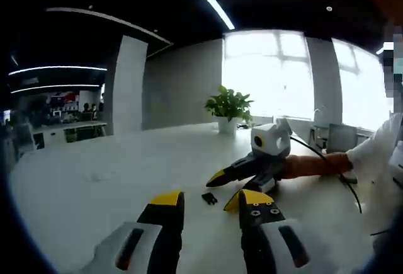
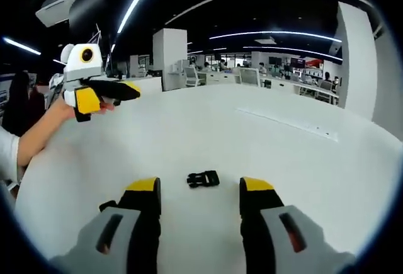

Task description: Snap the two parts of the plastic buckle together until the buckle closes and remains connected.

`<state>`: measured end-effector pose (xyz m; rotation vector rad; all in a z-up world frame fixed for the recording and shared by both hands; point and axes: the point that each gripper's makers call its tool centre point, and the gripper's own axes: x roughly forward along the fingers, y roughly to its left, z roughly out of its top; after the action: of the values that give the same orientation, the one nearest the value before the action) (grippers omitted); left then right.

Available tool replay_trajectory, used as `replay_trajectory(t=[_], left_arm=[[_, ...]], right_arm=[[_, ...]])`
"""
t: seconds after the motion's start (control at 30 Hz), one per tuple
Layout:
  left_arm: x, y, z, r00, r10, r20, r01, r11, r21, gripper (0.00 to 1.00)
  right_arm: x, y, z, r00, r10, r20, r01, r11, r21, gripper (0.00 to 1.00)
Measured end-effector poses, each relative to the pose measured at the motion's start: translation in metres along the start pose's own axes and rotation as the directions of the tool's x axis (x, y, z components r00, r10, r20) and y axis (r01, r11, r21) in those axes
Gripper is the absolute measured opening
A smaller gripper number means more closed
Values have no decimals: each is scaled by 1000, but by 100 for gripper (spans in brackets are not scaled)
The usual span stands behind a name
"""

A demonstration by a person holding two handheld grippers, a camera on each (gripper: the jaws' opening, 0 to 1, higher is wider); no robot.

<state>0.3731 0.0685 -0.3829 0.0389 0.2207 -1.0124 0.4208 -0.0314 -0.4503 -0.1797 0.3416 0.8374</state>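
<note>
Currently the buckle (image 2: 203, 178), probably light, rigid and slippery, is lying ungrasped; both the left gripper (image 1: 211, 201) and right gripper (image 2: 199, 189) are gaping, empty; grip its flat sides.

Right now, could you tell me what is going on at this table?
A person holds a two-jaw gripper in each hand over a white table. A small black plastic buckle lies on it, untouched and, as far as the right gripper view shows, apparently already joined. The right gripper is open with the buckle just ahead of its jaws. The left gripper is open too and holds nothing.
</note>
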Motion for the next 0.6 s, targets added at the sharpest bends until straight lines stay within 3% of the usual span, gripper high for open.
replay_trajectory(t=[0.13,0.3,0.43,0.6], left_arm=[[-3,10,-1,999,50,-8,-50,999,-12,40],[-9,27,-3,987,158,-22,-158,987,-9,41],[-11,28,-3,982,187,-25,-187,982,-6,41],[-12,26,-9,971,227,-70,-223,972,68,41]], right_arm=[[3,-1,0,1000,0,-2,0,1000,9,50],[4,2,0,1000,14,-8,-14,1000,0,46],[4,2,-1,1000,17,-15,-17,1000,-11,40],[5,3,-2,1000,17,-20,-17,1000,-24,36]])
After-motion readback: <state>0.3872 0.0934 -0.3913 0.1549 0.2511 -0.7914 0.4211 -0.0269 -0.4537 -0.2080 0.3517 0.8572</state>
